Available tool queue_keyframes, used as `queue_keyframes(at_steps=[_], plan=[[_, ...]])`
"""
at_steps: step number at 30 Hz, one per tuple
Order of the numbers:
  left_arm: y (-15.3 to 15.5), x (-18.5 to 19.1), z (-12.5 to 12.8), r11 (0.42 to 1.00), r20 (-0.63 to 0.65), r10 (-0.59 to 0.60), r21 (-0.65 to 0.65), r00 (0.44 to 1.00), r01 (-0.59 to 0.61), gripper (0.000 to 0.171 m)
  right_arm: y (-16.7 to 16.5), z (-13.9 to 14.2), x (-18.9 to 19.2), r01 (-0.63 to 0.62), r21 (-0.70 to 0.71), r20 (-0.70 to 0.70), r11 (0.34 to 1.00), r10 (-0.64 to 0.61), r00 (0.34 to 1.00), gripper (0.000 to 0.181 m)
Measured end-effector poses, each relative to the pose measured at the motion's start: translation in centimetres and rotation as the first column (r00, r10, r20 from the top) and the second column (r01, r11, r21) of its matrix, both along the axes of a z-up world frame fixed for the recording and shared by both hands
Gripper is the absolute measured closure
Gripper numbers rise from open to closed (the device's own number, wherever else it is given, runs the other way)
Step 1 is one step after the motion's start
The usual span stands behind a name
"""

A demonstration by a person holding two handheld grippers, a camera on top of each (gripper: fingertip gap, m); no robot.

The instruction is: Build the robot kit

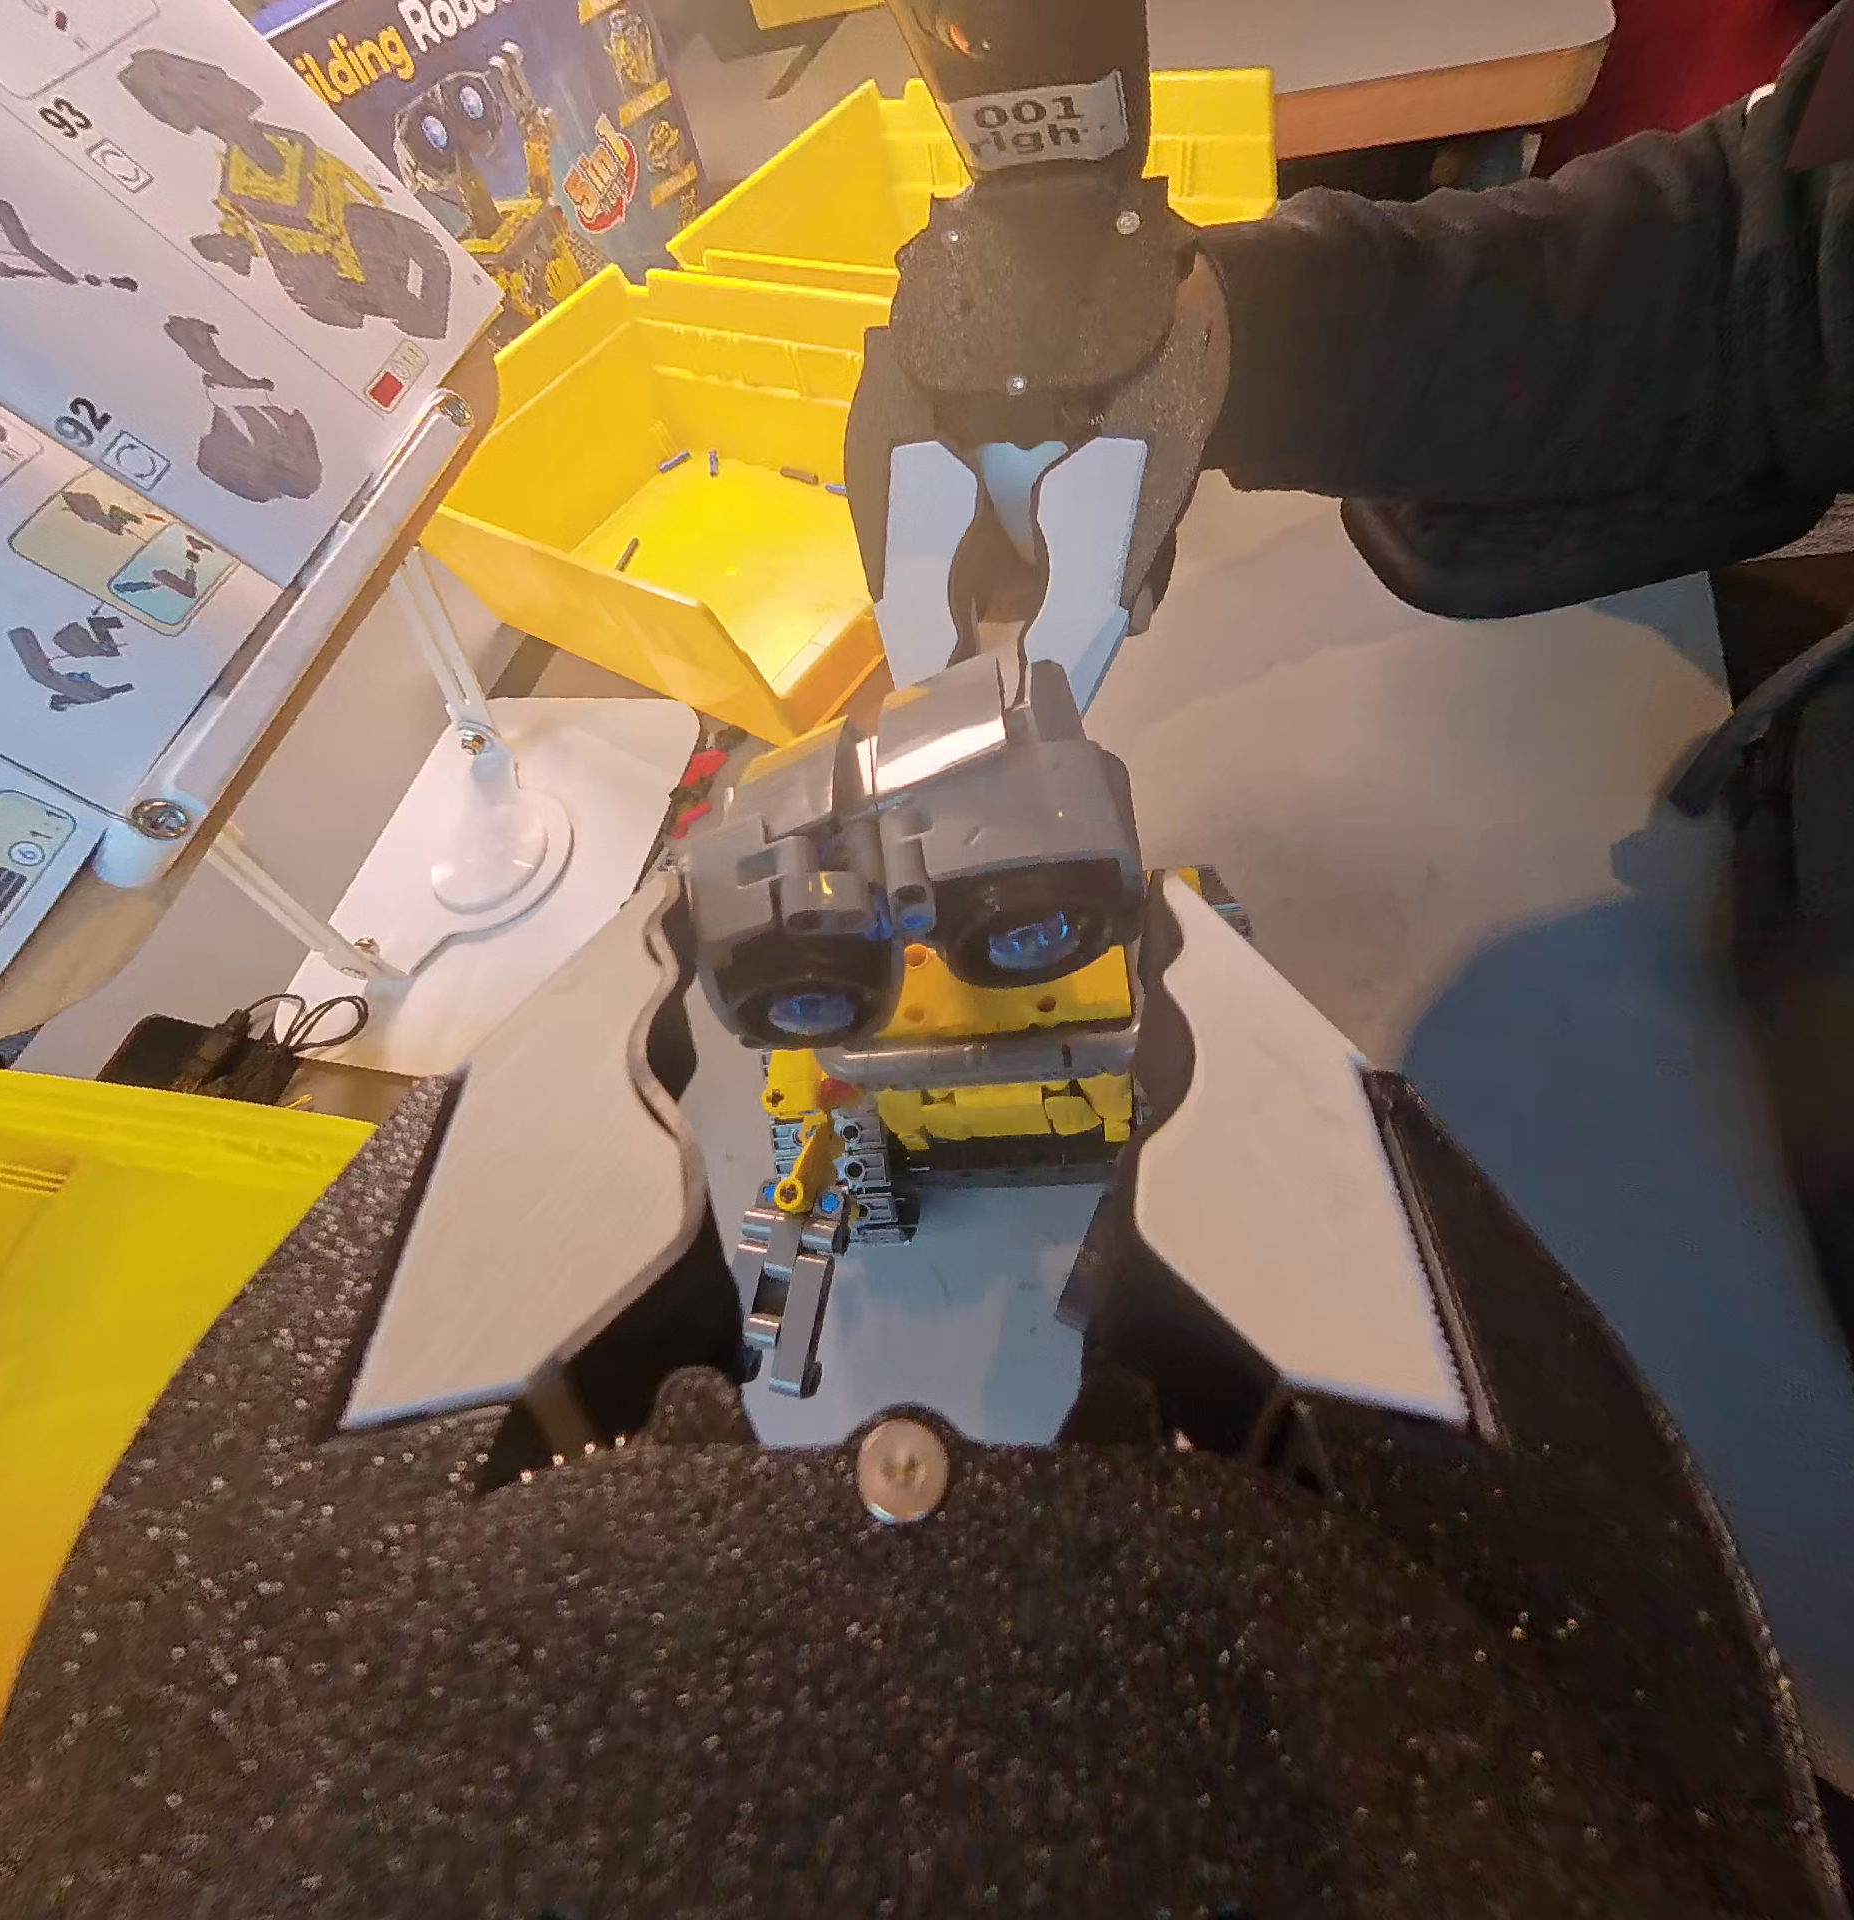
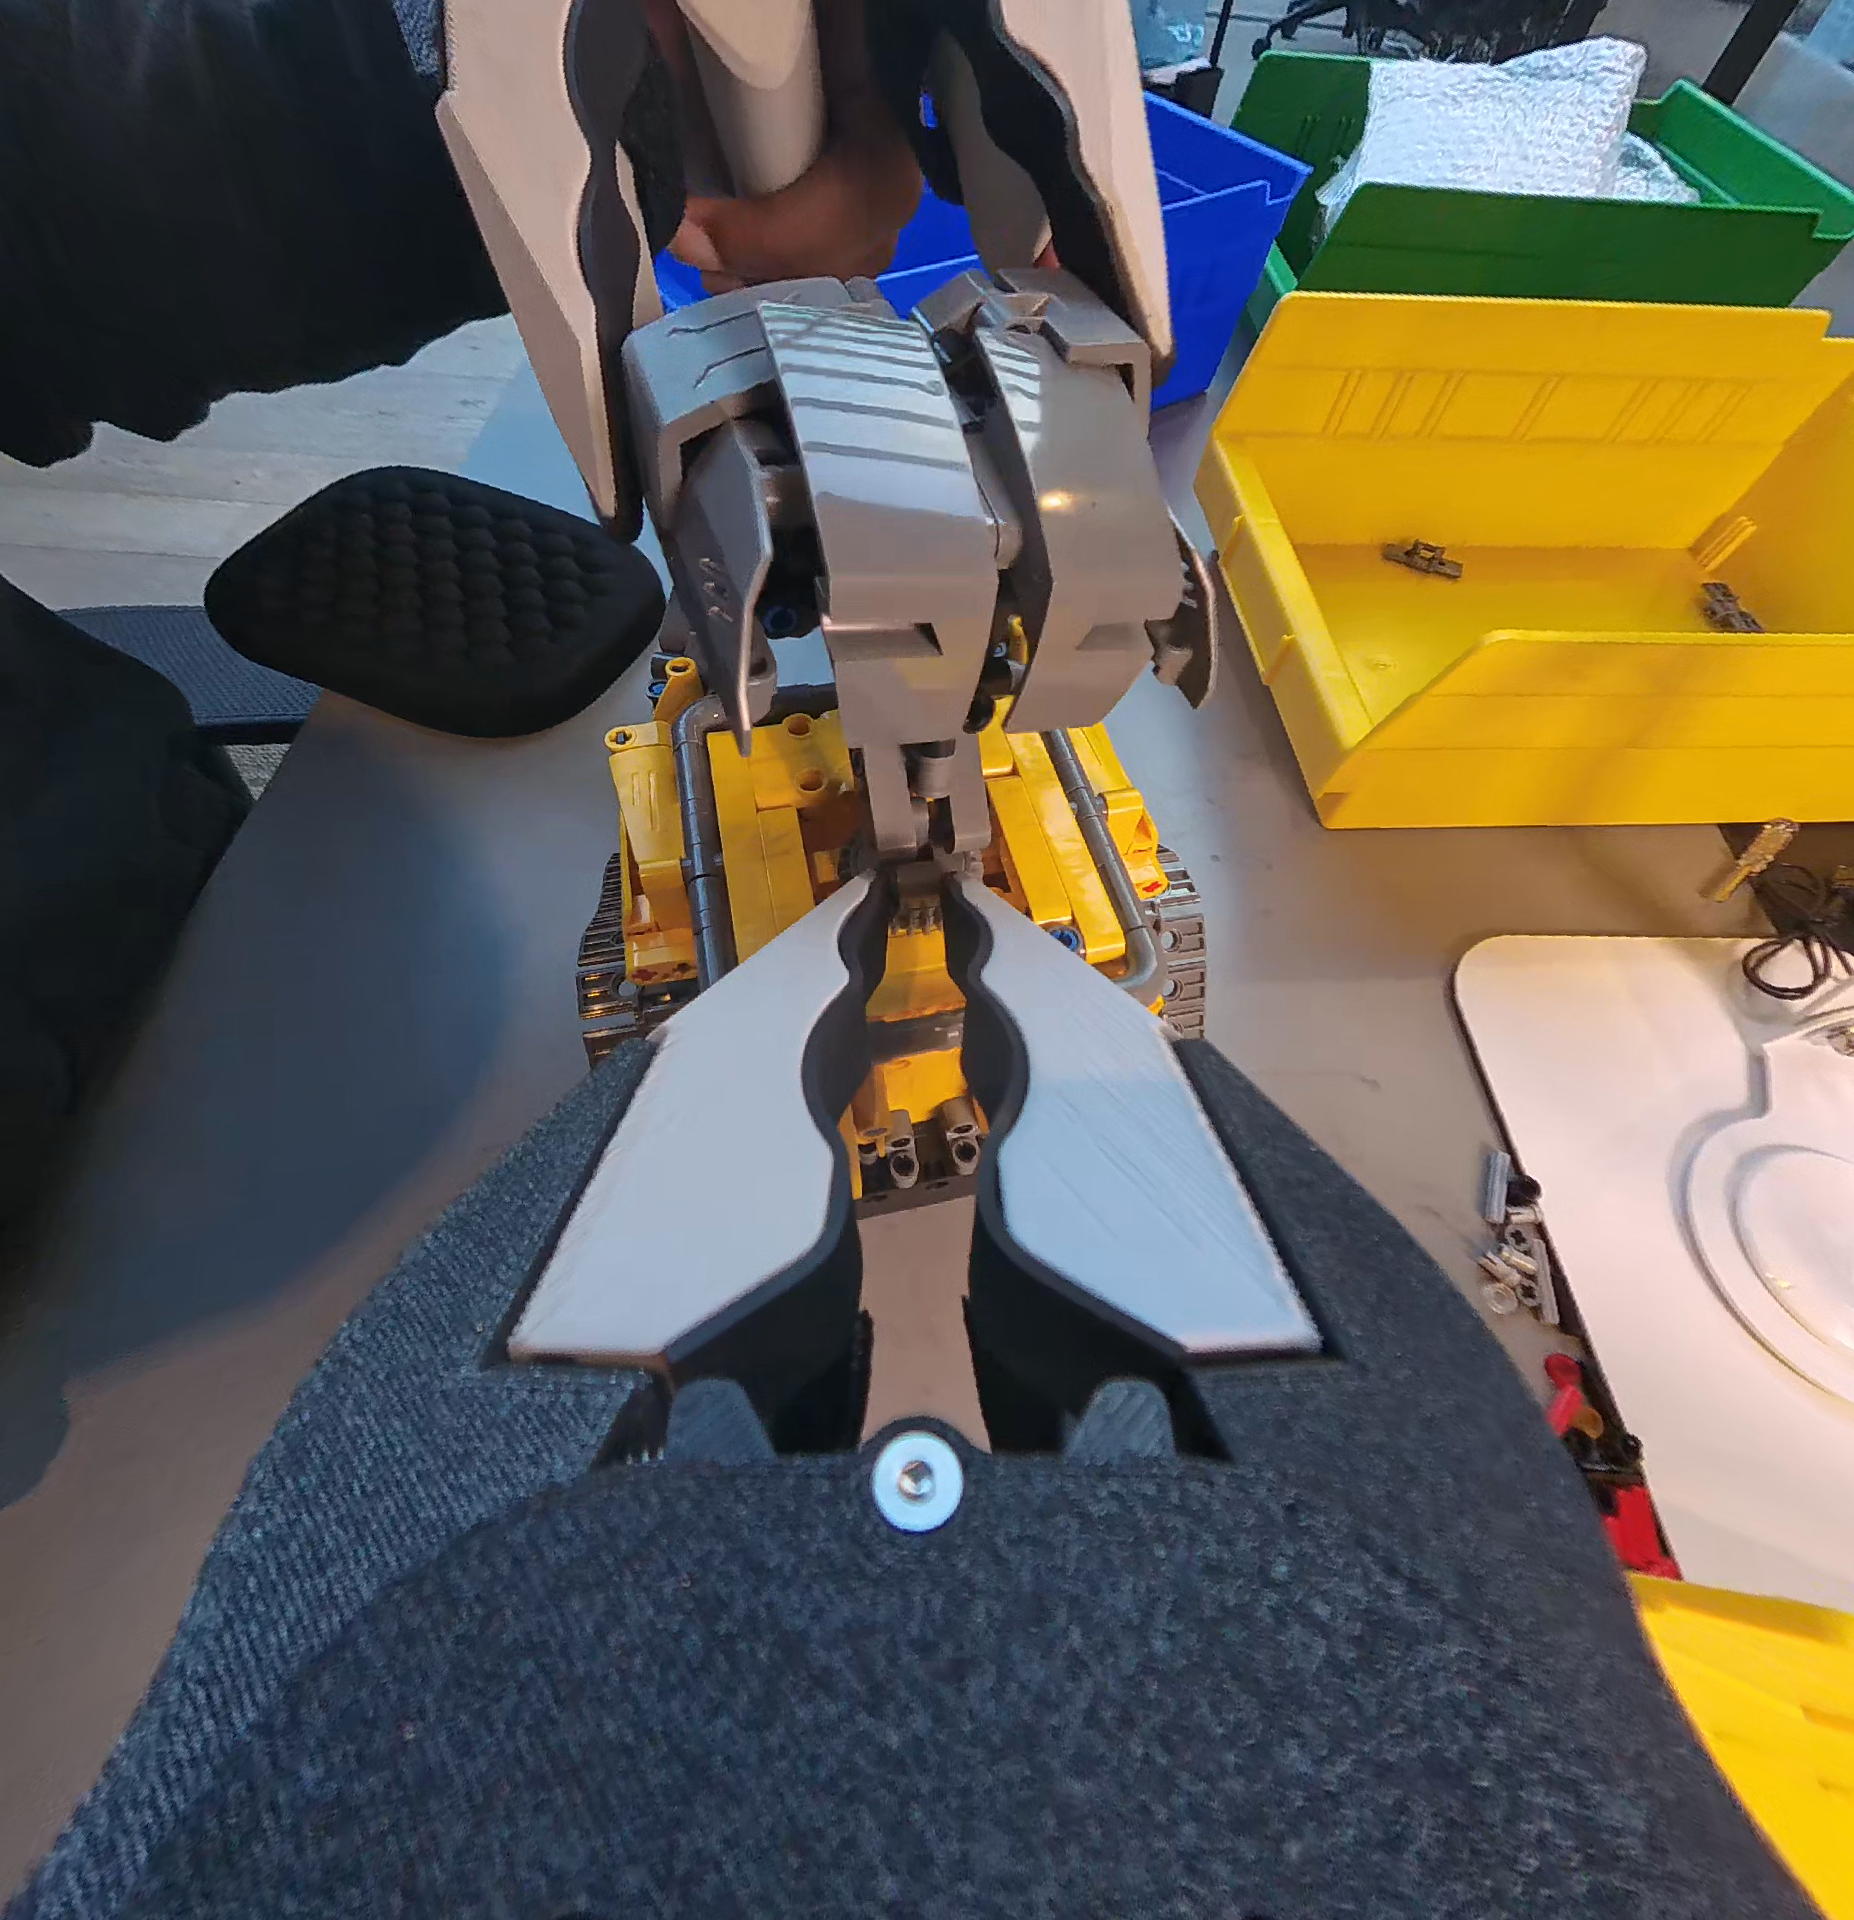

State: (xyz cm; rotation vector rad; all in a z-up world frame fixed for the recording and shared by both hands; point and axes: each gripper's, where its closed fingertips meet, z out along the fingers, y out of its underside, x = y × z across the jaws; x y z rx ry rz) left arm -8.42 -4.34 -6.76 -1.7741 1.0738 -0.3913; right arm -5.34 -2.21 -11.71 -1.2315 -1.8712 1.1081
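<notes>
A brick-built robot with a yellow body (image 1: 1006, 1112) on grey tracks stands on the grey table (image 2: 383, 987). Its grey head (image 1: 1006, 831) has two blue-lensed eyes, and a grey claw arm (image 1: 788, 1288) hangs at its front. My left gripper (image 1: 912, 914) has its fingers spread wide, one pressed on each side of the head. It also shows from the far side in the right wrist view (image 2: 889, 436). My right gripper (image 2: 918, 894) is nearly closed, pinching the grey neck joint behind the head (image 2: 902, 468) above the body (image 2: 777, 810). It comes down from above in the left wrist view (image 1: 990, 665).
Yellow bins (image 1: 694, 488) (image 2: 1525, 675) hold a few small parts. An instruction booklet on a stand (image 1: 227, 364) and the set's box (image 1: 507, 135) are at the far left. Blue (image 2: 1214, 239) and green (image 2: 1525, 239) bins, a white stand base (image 2: 1629, 1143) and loose parts (image 2: 1515, 1236) are nearby. About 7 centimeters separates my left fingertips from my right.
</notes>
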Motion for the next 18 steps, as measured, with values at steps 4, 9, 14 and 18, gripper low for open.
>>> queue_keyframes(at_steps=[4,9,14,18], plan=[[0.2,0.0,0.1,1.000,0.036,0.001,-0.017,0.999,0.000,0.087,-0.3,0.0,0.2,-0.023,0.006,0.005,1.000,0.023,1.000,0.162],[0.4,-0.4,-0.2,0.998,0.073,0.004,-0.058,0.997,0.000,0.087,-0.6,0.7,0.4,-0.049,-0.038,-0.022,0.998,0.048,0.999,0.154],[1.0,-1.0,-0.6,0.993,0.148,0.009,-0.119,0.989,0.009,0.086,-0.3,1.5,0.4,-0.047,-0.124,-0.057,0.991,0.040,0.998,0.138],[1.3,-1.1,-0.5,0.987,0.194,0.004,-0.158,0.981,0.027,0.086,0.1,2.1,0.1,-0.039,-0.208,-0.078,0.977,0.023,0.997,0.136]])
